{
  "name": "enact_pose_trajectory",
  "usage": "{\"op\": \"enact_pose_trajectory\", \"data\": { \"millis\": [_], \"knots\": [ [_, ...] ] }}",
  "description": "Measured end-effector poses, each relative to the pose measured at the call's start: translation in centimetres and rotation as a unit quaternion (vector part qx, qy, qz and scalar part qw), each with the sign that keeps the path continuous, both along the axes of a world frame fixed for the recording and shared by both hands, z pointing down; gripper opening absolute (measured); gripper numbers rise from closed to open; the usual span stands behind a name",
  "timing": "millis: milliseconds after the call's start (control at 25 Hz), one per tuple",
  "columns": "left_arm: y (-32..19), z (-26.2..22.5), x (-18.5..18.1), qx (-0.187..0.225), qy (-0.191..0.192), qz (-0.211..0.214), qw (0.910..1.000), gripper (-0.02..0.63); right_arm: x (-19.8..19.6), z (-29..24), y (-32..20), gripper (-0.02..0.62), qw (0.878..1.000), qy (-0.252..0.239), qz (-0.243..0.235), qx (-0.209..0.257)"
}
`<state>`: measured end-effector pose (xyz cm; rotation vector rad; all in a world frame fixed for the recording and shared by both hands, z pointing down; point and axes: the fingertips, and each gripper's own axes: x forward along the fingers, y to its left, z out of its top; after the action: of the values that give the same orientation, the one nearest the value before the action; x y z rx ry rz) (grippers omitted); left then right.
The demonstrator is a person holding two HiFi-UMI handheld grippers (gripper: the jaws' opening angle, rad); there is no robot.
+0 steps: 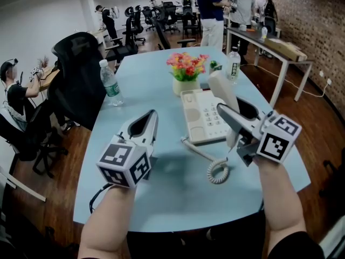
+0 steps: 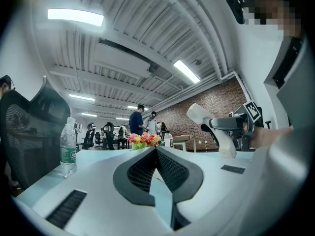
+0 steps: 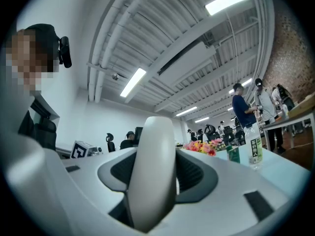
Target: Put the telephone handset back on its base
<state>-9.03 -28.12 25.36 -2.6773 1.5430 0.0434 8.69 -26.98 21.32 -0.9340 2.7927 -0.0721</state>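
Clamped wide across the middle of the one handset with the right gripper, tilted in the air over the right edge of the one base; handset's lower end and that side of the base hidden behind the claw. Closed tip to tip on nothing with the left gripper, over the table. Also counted: one coiled cord, one flower pot, one bottle at left, a second bottle beyond the blooms.

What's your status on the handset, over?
Right gripper shut on handset, left gripper shut, empty. Handset tilted above telephone base, not seated. Coiled cord lies on table; nothing on the base.
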Motion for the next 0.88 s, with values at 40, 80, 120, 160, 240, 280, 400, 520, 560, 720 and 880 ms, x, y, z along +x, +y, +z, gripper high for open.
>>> {"op": "enact_pose_trajectory", "data": {
  "millis": [40, 80, 120, 160, 240, 280, 400, 520, 560, 720, 880],
  "knots": [
    [0.0, 0.0, 0.0, 0.0, 0.0, 0.0, 1.0, -0.003, 0.0, 0.0, 0.0, 0.238, 1.0, 0.001, 0.001, 0.0],
    [0.0, 0.0, 0.0, 0.0, 0.0, 0.0, 1.0, -0.003, 0.0, 0.1, 0.0, 0.236, 1.0, 0.0, 0.0, -0.001],
    [0.0, 0.1, 0.0, 0.0, 0.0, 0.0, 1.0, -0.003, 0.1, 0.3, -0.1, 0.238, 1.0, -0.002, -0.002, -0.004],
    [0.0, 0.1, 0.0, 0.0, 0.0, 0.0, 1.0, -0.003, 0.1, 0.4, -0.1, 0.238, 1.0, -0.003, -0.004, -0.005],
    [-0.1, 0.1, 0.1, 0.0, 0.0, 0.0, 1.0, -0.003, 0.2, 0.4, -0.1, 0.238, 1.0, -0.003, -0.003, -0.005],
    [-0.1, 0.1, 0.1, 0.0, 0.001, 0.0, 1.0, -0.003, 0.2, 0.4, -0.2, 0.238, 1.0, -0.003, -0.004, -0.005],
    [0.0, -0.1, 0.1, 0.002, 0.002, 0.002, 1.0, -0.003, 0.2, 0.8, -0.2, 0.237, 1.0, -0.009, -0.008, -0.011],
    [0.0, -0.1, 0.0, 0.001, 0.001, 0.001, 1.0, -0.003, 0.2, 0.7, -0.2, 0.237, 1.0, -0.008, -0.008, -0.01],
    [0.0, -0.1, 0.1, 0.002, 0.001, 0.001, 1.0, -0.003, 0.1, 0.5, -0.1, 0.238, 1.0, -0.005, -0.006, -0.007],
    [0.0, 0.0, 0.0, 0.0, 0.001, 0.0, 1.0, -0.003, 0.0, 0.2, -0.1, 0.237, 1.0, 0.003, 0.0, -0.002],
    [-0.1, -0.1, 0.1, 0.001, 0.002, 0.002, 1.0, -0.003, 0.2, 1.1, -0.3, 0.237, 1.0, -0.014, -0.012, -0.02]
  ]
}}
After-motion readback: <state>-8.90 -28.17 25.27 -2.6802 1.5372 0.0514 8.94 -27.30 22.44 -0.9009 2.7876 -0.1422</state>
